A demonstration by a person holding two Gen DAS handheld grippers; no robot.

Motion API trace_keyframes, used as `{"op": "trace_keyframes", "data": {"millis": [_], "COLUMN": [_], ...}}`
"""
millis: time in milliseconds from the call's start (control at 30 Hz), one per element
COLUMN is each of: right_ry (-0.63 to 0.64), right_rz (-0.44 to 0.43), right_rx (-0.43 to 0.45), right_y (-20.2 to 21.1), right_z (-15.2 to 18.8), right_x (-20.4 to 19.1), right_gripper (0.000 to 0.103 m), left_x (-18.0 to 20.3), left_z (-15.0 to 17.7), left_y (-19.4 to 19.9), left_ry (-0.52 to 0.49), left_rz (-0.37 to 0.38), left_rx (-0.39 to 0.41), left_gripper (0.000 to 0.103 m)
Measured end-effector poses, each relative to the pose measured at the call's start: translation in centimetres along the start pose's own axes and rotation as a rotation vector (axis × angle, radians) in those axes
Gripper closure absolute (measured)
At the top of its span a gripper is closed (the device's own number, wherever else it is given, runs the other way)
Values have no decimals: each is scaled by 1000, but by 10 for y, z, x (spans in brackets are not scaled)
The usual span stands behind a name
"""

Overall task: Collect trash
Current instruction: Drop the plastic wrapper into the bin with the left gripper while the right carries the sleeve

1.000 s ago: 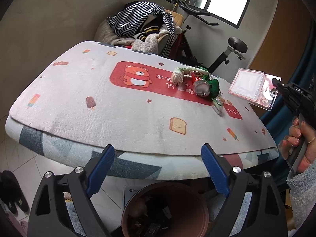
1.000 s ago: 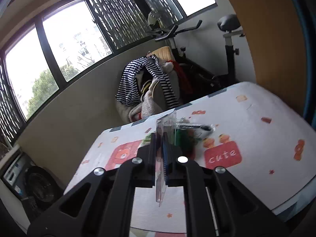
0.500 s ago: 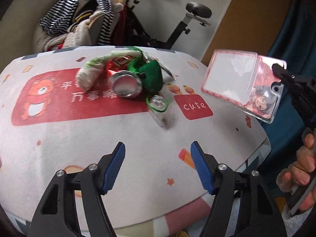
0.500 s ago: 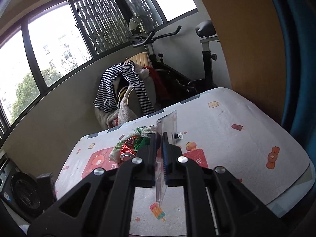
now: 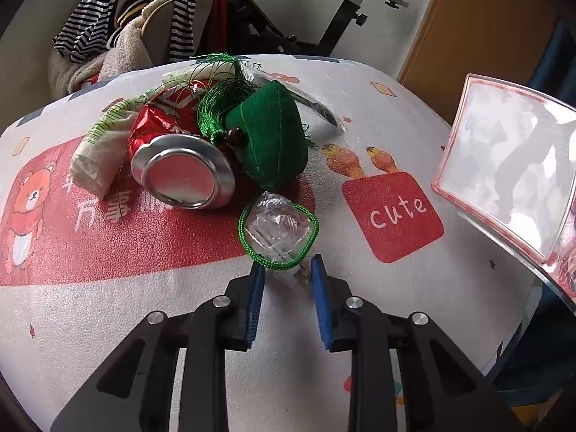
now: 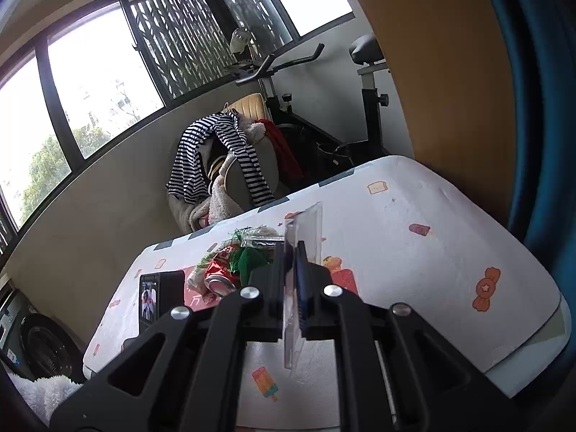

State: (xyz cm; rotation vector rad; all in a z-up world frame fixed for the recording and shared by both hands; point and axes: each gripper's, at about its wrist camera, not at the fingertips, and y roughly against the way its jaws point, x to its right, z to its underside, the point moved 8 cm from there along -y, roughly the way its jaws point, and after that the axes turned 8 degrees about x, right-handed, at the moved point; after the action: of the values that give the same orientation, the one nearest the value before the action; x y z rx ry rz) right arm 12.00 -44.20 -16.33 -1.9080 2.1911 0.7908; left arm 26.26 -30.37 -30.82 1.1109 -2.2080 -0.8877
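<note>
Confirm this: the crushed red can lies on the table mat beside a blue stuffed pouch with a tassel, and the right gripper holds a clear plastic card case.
One detail is wrong: the stuffed pouch is green, not blue, as the left wrist view shows. The crushed red can does lie beside it on the table mat, and the right gripper holds the clear plastic card case.

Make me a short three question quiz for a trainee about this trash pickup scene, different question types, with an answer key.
1. True or false: the right claw is shut on the clear plastic card case.
2. Multiple choice: what lies nearest the tips of the left claw? A) the crushed red can B) the clear wrapper ringed by the green cord loop C) the green pouch
3. Fill in: the white word on the red square printed on the table mat is ____.

Key: 1 true. 2 B. 3 cute.
</note>
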Motion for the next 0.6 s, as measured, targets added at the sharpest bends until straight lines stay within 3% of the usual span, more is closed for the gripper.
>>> {"op": "trace_keyframes", "data": {"millis": [233,400,600], "right_ry": [1,11,19], "right_rz": [-13,-41,-106], "right_rx": [-6,-27,-81], "right_y": [5,6,10], "right_z": [2,10,28], "right_x": [-12,-30,-67], "right_gripper": [93,93,93], "left_x": [-23,-73,-113], "left_z": [28,61,80], "left_y": [43,92,164], "left_ry": [-42,24,97], "left_rz": [-9,-35,-22], "left_rx": [3,19,96], "left_gripper": [85,85,85]}}
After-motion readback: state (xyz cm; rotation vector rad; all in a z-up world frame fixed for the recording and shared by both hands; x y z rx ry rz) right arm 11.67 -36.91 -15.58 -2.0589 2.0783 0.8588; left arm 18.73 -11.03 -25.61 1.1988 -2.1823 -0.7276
